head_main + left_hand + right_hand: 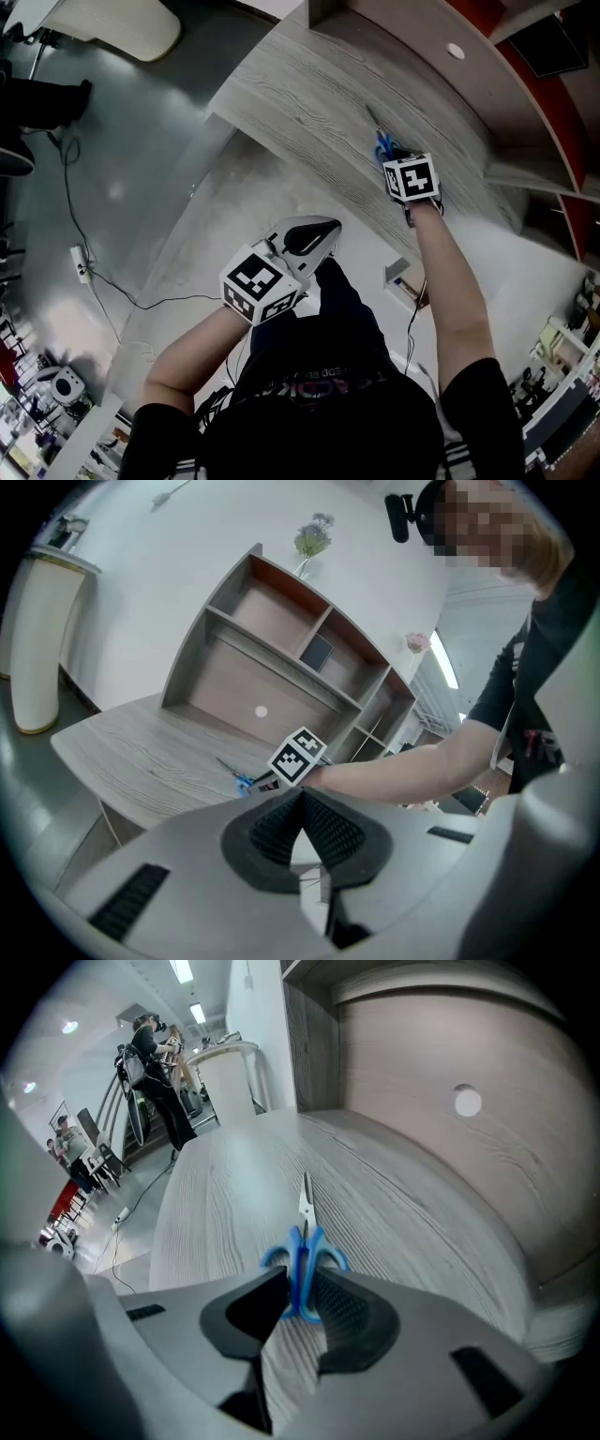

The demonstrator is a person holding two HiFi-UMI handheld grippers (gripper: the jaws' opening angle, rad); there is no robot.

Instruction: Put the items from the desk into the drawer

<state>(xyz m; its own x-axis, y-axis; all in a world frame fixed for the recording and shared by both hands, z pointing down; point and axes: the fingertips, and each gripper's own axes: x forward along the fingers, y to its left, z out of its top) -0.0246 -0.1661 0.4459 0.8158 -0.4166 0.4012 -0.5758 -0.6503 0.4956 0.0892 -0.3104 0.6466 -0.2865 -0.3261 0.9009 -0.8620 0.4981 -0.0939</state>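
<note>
Blue-handled scissors [302, 1258] lie on the grey wooden desk [309, 103], blades pointing away toward the desk's far end. My right gripper [298, 1286] is shut on the scissors' handles, its pads pressed against both loops. From the head view the scissors [384, 145] show just beyond the right gripper [392, 161], close to the shelf's back panel. My left gripper [321, 232] hangs off the desk near the person's body, shut and empty. From the left gripper [300, 799] I see the scissors [242, 781] and the right gripper's marker cube [300, 756].
A shelf unit [525, 103] with red-brown compartments rises at the desk's back; its panel has a round hole [456, 51]. A pale drawer-like box [401, 275] juts out below the desk edge. A cable and power strip [82, 263] lie on the floor.
</note>
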